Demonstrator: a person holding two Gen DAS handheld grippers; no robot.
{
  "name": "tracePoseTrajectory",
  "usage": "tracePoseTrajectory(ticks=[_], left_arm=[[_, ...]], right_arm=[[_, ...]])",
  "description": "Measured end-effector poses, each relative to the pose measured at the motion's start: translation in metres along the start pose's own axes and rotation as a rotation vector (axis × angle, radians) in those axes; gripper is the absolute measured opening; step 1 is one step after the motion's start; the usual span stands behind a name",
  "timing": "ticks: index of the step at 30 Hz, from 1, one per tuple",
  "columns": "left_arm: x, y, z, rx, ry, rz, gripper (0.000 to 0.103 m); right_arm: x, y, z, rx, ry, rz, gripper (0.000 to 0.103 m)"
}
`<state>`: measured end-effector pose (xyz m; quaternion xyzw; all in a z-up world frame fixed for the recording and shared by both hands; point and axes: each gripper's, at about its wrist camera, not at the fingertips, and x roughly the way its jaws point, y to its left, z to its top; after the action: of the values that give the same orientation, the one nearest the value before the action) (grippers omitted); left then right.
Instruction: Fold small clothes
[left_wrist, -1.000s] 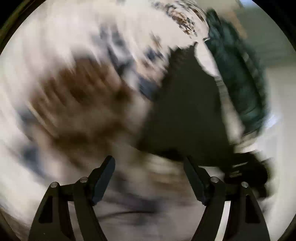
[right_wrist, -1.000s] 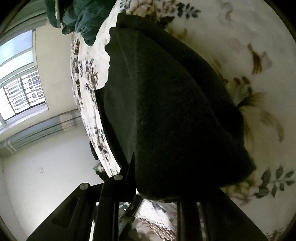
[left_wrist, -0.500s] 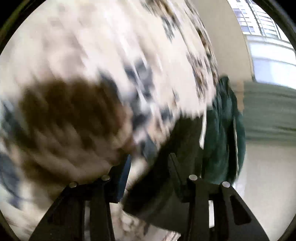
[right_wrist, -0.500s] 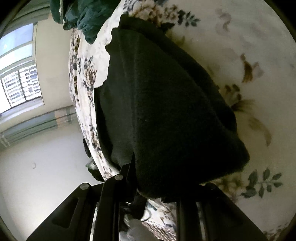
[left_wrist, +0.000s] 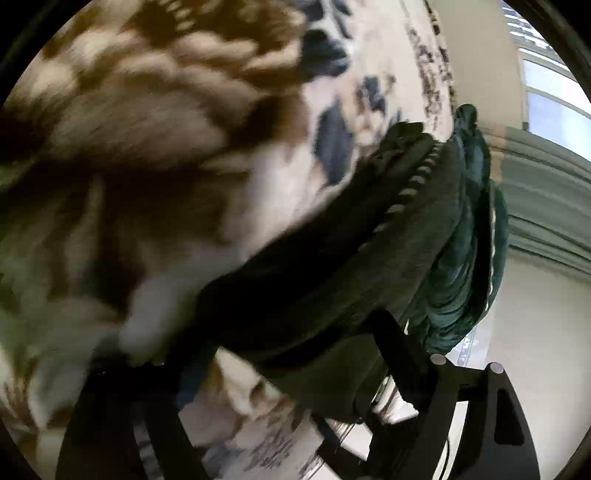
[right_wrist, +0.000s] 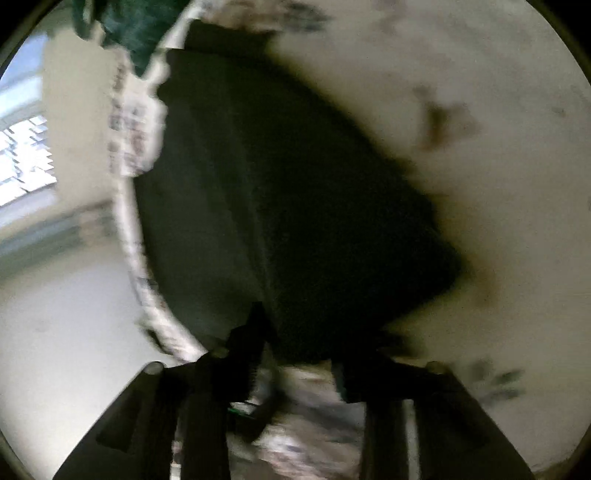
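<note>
I am gripping the near edge of the dark garment (right_wrist: 295, 206) in my right hand-held gripper (right_wrist: 299, 343); my left hand-held gripper (left_wrist: 295, 343) is straddling another edge, jaws apart. The garment is lying on the floral bedspread (right_wrist: 498, 110) (green clothes (left_wrist: 465, 236) beyond). Fleece looks soft, limp, light; I am pinching corners, not the middle

The small dark, near-black garment (right_wrist: 288, 206), of soft matte fabric, lies folded into a thick wedge on the floral-print bed cover (right_wrist: 480, 110) close to the bed's edge, just beside a crumpled dark green garment (left_wrist: 465, 236) farther along that edge.
</note>
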<state>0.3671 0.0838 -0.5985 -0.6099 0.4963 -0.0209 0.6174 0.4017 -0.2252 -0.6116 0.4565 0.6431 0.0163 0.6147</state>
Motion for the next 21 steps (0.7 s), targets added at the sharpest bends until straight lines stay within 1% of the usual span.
tracePoseTrajectory(ticks=[1, 2, 3, 4, 5, 6, 7, 8, 9, 10, 11, 12, 14, 16, 17, 18, 19, 20, 21], left_arm=[[0.001, -0.001, -0.001, -0.003, -0.013, 0.004, 0.082], [0.001, 0.000, -0.001, -0.011, -0.032, 0.007, 0.082], [0.000, 0.001, -0.003, -0.024, -0.056, 0.009, 0.082], [0.001, 0.000, -0.004, -0.041, -0.080, 0.007, 0.082], [0.003, -0.001, -0.004, -0.051, -0.102, 0.004, 0.084], [0.005, -0.004, -0.004, -0.045, -0.117, 0.010, 0.087], [0.006, -0.002, -0.006, -0.038, -0.126, 0.015, 0.089], [0.010, -0.006, -0.006, -0.035, -0.143, 0.012, 0.097], [0.014, -0.011, -0.006, -0.028, -0.161, 0.013, 0.099], [0.015, -0.012, -0.007, -0.025, -0.174, 0.028, 0.099], [0.018, -0.015, -0.008, -0.027, -0.195, 0.041, 0.099], [0.019, -0.017, -0.009, -0.028, -0.220, 0.049, 0.099], [0.017, -0.023, -0.011, -0.028, -0.293, 0.049, 0.099], [0.015, -0.028, -0.013, -0.013, -0.346, 0.066, 0.075], [0.012, -0.028, -0.011, -0.007, -0.368, 0.066, 0.054], [0.007, -0.029, -0.008, 0.003, -0.387, 0.068, 0.038], [0.006, -0.032, -0.005, 0.013, -0.390, 0.068, 0.036], [0.001, -0.034, 0.002, 0.032, -0.387, 0.063, 0.034], [-0.003, -0.035, 0.006, 0.049, -0.379, 0.064, 0.032]], right_arm=[[-0.004, -0.004, 0.000, -0.012, 0.002, -0.016, 0.058], [-0.015, -0.008, 0.000, -0.037, -0.004, -0.025, 0.060], [-0.022, -0.008, 0.000, -0.062, -0.008, -0.033, 0.060], [-0.032, -0.005, 0.001, -0.105, -0.014, -0.061, 0.062], [-0.043, 0.001, 0.003, -0.155, -0.040, -0.101, 0.064], [-0.050, 0.007, 0.006, -0.197, -0.065, -0.121, 0.066], [-0.056, 0.015, 0.013, -0.250, -0.080, -0.131, 0.070], [-0.059, 0.025, 0.024, -0.302, -0.090, -0.143, 0.073], [-0.060, 0.036, 0.036, -0.345, -0.104, -0.146, 0.074], [-0.059, 0.046, 0.048, -0.382, -0.111, -0.141, 0.076], [-0.054, 0.060, 0.067, -0.428, -0.111, -0.142, 0.078], [-0.050, 0.070, 0.085, -0.457, -0.119, -0.140, 0.078], [-0.033, 0.093, 0.124, -0.507, -0.104, -0.125, 0.079], [-0.015, 0.109, 0.157, -0.518, -0.076, -0.107, 0.079], [-0.004, 0.116, 0.174, -0.514, -0.052, -0.084, 0.079], [0.005, 0.120, 0.188, -0.502, -0.031, -0.082, 0.079], [0.015, 0.122, 0.200, -0.486, 0.004, -0.077, 0.079], [0.023, 0.122, 0.207, -0.482, 0.026, -0.055, 0.077], [0.025, 0.124, 0.207, -0.492, 0.022, -0.048, 0.071]])
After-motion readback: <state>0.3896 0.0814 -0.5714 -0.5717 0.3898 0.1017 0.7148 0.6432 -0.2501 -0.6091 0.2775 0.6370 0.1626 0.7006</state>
